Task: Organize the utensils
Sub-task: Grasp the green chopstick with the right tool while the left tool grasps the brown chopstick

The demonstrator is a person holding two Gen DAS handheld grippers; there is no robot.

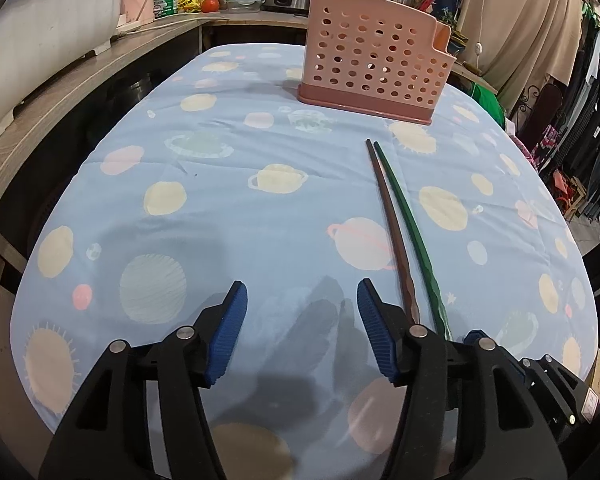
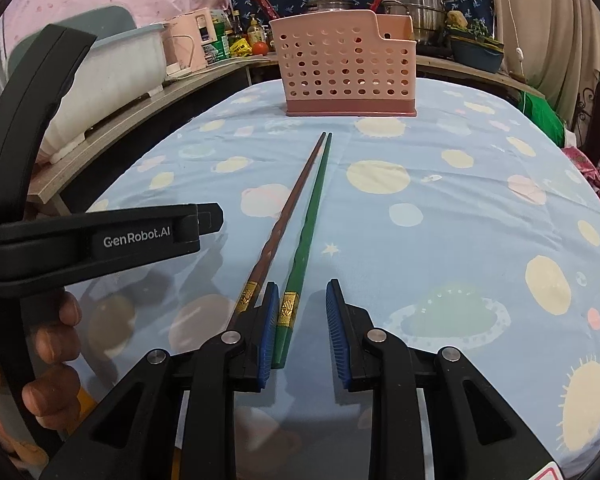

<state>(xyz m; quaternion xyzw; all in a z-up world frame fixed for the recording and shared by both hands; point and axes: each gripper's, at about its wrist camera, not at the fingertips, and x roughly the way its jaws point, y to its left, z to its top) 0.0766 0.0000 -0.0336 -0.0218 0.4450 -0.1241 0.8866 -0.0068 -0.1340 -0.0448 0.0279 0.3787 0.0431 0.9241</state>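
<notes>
the right hand-held gripper (image 2: 302, 320) sat low over the tabletop (image 2: 440, 208) with its jaws spread, nothing pinched yet. the green chopstick (image 2: 306, 232) lay with its thick, gold-banded end in the gap, close against the left pad, while the brown chopstick (image 2: 282, 216) ran just beside it and passed outside that same pad. both sticks pointed away toward the pink utensil holder (image 2: 346, 68), which stood upright at the far side of the cloth, well apart from their tips.

the left hand-held gripper (image 1: 302, 324) was also spread and held nothing; it hovered to the left of the pair, with the brown chopstick (image 1: 392, 224) and green chopstick (image 1: 410, 232) lying just right of its right pad.

the step in hand looked like picking up the chopsticks for the holder. to do it well, the right hand-held gripper likely needed to shift a little to its left so both sticks fell between the pads, or else commit cleanly to the green one alone; closing as it stood risked nudging the brown stick aside or rolling it. a grip near the thick ends would probably leave the long thin tips swinging, so a slow lift and a tilt toward vertical before reaching the holder's open top seemed wise. the soft cloth might bunch under the pads if they pressed down.
</notes>
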